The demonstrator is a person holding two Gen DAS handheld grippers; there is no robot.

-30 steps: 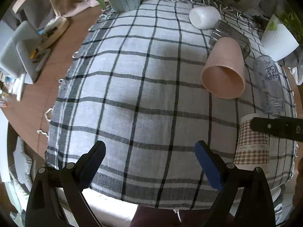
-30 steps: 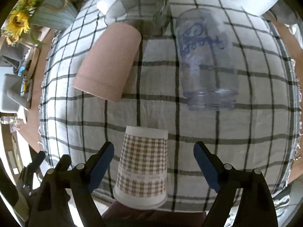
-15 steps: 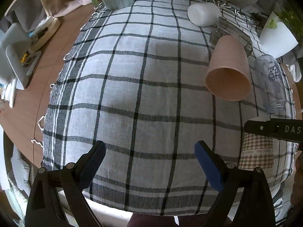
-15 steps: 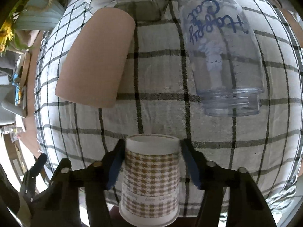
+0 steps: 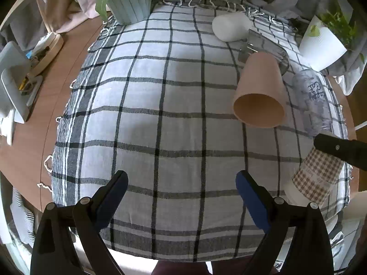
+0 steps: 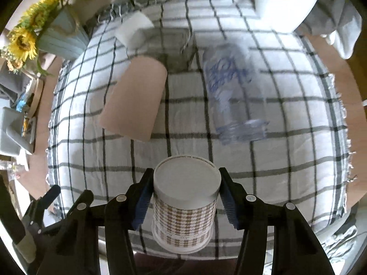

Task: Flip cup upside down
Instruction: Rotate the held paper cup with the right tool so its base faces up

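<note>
A paper cup with a brown houndstooth pattern (image 6: 184,208) sits between my right gripper's (image 6: 185,194) blue pads, which are shut on it near its closed white base. The base points away from the camera and the rim points toward it. In the left wrist view the same cup (image 5: 314,174) shows at the right edge, tilted, lifted off the cloth, with a right finger across it. My left gripper (image 5: 181,190) is open and empty over the checked cloth (image 5: 160,114).
A pink cup (image 6: 135,98) and a clear jar with blue writing (image 6: 231,91) lie on their sides ahead. A white cup (image 5: 231,26), a glass container (image 6: 176,45), a sunflower vase (image 5: 128,2) and a white planter (image 5: 321,45) stand at the back.
My right gripper has closed on the houndstooth cup, lifted it off the cloth and tipped it. My left gripper has stayed open and hardly moved.
</note>
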